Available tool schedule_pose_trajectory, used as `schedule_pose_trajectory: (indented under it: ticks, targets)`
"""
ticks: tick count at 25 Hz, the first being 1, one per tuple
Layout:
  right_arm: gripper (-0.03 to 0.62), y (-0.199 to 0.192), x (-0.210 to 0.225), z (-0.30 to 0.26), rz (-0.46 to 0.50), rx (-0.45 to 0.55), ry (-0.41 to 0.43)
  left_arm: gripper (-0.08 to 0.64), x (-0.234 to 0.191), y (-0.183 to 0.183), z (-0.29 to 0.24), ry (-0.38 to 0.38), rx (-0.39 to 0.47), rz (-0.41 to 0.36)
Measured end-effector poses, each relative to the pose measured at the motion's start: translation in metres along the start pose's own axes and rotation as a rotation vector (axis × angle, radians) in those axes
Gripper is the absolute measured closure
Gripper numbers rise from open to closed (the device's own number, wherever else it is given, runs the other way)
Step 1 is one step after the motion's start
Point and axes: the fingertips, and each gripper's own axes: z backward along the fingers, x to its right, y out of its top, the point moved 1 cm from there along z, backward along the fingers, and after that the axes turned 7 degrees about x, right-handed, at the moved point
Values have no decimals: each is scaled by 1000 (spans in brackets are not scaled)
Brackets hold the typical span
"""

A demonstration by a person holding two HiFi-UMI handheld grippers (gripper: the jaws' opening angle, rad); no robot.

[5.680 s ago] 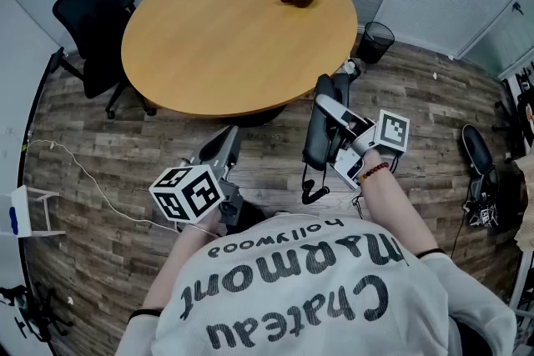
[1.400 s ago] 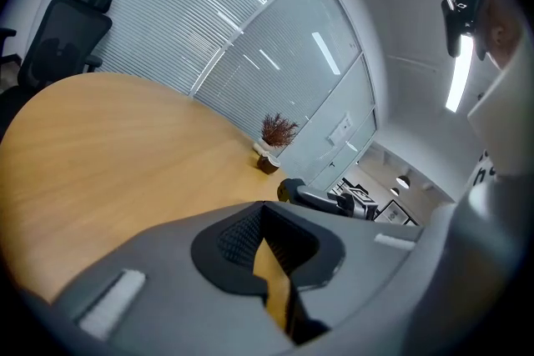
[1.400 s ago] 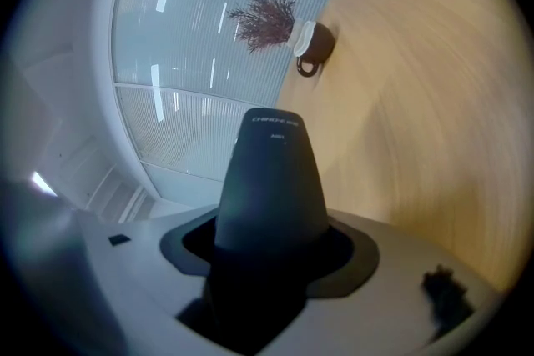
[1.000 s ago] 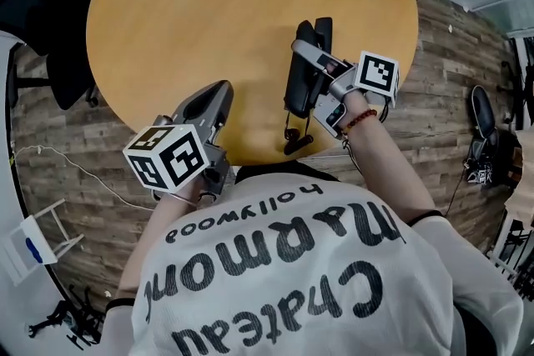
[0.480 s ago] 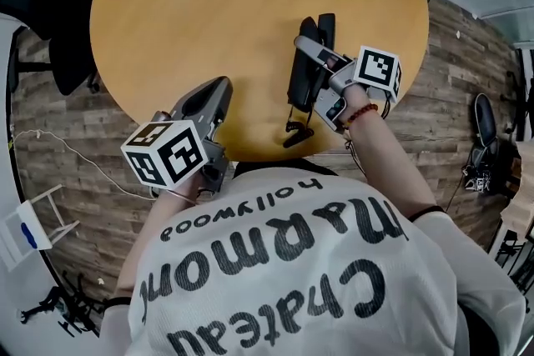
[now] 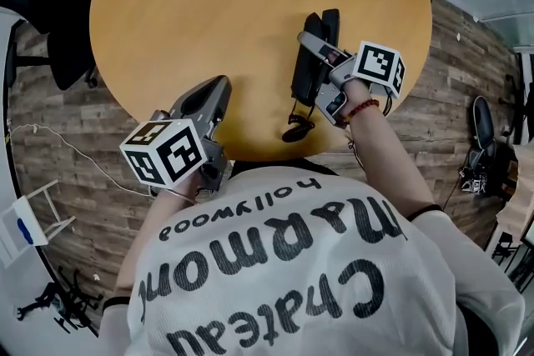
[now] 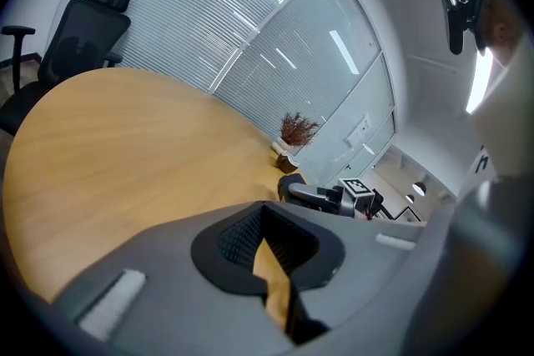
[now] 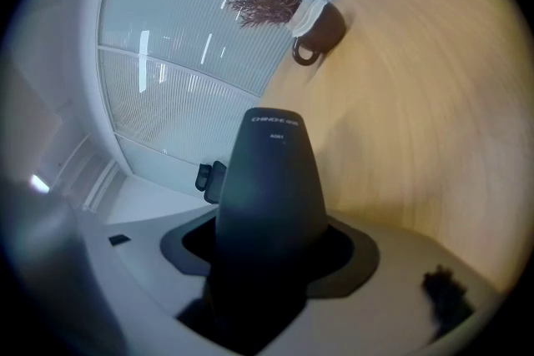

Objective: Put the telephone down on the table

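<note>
right gripper (image 6: 321, 56) clamped on phone (image 6: 302, 81) | phone has moved from over the floor to above the table (image 6: 209, 4), near its front edge; cord (image 6: 296, 129) trails at the rim | contact with table: cannot tell | left gripper (image 6: 213, 94) jaws together, empty | judged next: lower phone flat, then release

Black telephone (image 6: 310, 54) over wooden table (image 6: 209, 4)
</note>
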Motion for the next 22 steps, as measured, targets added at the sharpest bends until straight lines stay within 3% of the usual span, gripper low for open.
schedule_pose_trajectory:
  ticks: [22]
  targets:
    - [298,-8,15,-2,173,-82,-132,558,-4,-8,4,23,9,28]
